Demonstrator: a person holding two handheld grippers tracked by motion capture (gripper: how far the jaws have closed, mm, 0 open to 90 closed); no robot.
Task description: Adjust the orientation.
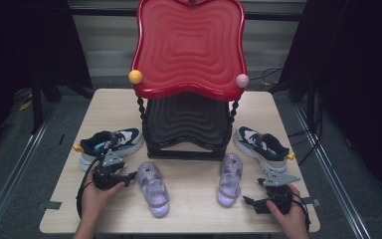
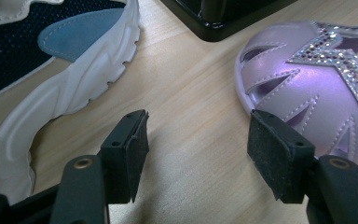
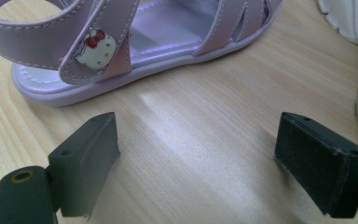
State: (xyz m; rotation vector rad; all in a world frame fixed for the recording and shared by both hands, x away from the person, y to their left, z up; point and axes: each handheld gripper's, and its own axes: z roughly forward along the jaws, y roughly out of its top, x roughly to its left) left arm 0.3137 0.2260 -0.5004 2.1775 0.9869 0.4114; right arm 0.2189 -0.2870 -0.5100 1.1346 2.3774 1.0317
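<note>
Lining my left hand-held gripper [image 2: 198, 154], jaws parted and empty, beside the left purple sandal [image 2: 317, 84]
Closing now risks only nudging its toe; right hand-held gripper [image 3: 230, 163] wide, empty

In the left gripper view the left sandal [image 2: 317, 79] runs off the right edge behind one pad and the sneaker [image 2: 42, 79] off the left, while the stand [image 2: 223, 16] shows just a base corner.

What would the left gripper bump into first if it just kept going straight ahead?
Probably the purple sandal: the left gripper has its right jaw already by the toe. Bare table lies between the jaws.
</note>
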